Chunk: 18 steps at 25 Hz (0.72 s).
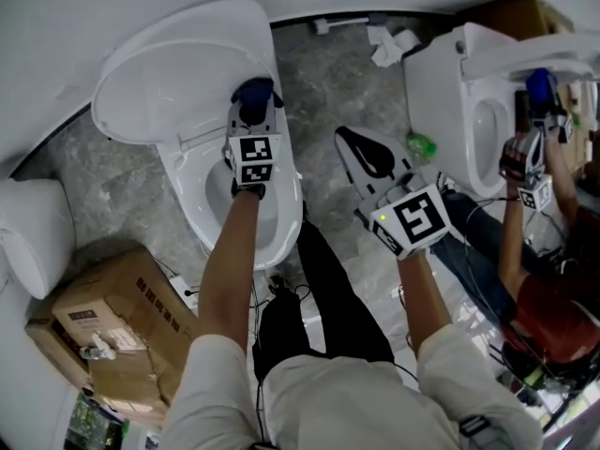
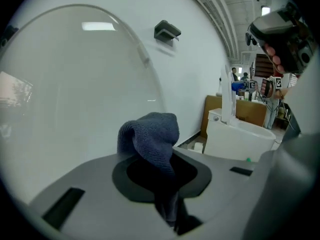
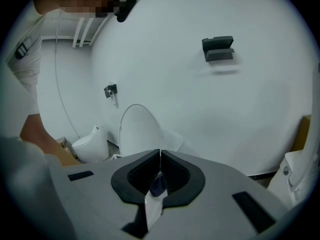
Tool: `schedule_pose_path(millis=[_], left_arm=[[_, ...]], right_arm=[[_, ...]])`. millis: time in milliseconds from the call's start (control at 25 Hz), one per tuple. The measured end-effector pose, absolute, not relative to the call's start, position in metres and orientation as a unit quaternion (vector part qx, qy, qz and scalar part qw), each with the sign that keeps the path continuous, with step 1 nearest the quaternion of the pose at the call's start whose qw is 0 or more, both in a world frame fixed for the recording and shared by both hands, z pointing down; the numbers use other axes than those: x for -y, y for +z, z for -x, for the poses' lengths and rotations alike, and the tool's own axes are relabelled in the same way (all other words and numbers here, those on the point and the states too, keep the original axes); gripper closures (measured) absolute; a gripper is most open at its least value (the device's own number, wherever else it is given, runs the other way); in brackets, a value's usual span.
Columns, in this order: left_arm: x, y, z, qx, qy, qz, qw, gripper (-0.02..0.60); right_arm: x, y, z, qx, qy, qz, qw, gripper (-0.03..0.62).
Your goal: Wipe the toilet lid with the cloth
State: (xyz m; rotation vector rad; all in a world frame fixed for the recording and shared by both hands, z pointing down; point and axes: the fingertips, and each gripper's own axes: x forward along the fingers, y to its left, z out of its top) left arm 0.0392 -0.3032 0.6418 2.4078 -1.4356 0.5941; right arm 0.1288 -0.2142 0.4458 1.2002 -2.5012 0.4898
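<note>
The toilet lid (image 1: 173, 78) stands raised, its white inner face filling the left gripper view (image 2: 75, 84). A dark blue cloth (image 1: 255, 92) is bunched in my left gripper (image 1: 253, 111) near the lid's hinge, above the open bowl (image 1: 225, 195). In the left gripper view the cloth (image 2: 152, 134) sticks up from the left gripper (image 2: 157, 159), close to the lid. My right gripper (image 1: 361, 148) hangs shut over the floor to the right of the bowl. In its own view the right gripper (image 3: 160, 156) holds nothing and the lid (image 3: 139, 131) stands further off.
A second toilet (image 1: 459, 101) stands at the right, where another person (image 1: 525, 167) works with grippers. A cardboard box (image 1: 112, 317) and another white fixture (image 1: 33, 232) sit at the left. Crumpled paper (image 1: 389, 45) lies by the back wall. Cables run on the floor.
</note>
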Motion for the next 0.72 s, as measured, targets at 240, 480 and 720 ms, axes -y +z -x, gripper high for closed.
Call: schedule_pose_path(millis=[240, 480, 720], left_arm=[[0.295, 0.691, -0.022, 0.491, 0.239, -0.821, 0.164, 0.529], [0.285, 0.724, 0.023, 0.529, 0.250, -0.784, 0.208, 0.529], [0.277, 0.738, 0.086, 0.568, 0.262, -0.743, 0.237, 0.531]], right_arm=[[0.209, 0.460, -0.136, 0.873, 0.172, -0.422, 0.174, 0.564], [0.210, 0.472, -0.131, 0.873, 0.173, -0.415, 0.189, 0.564], [0.222, 0.474, -0.113, 0.882, 0.163, -0.393, 0.202, 0.563]])
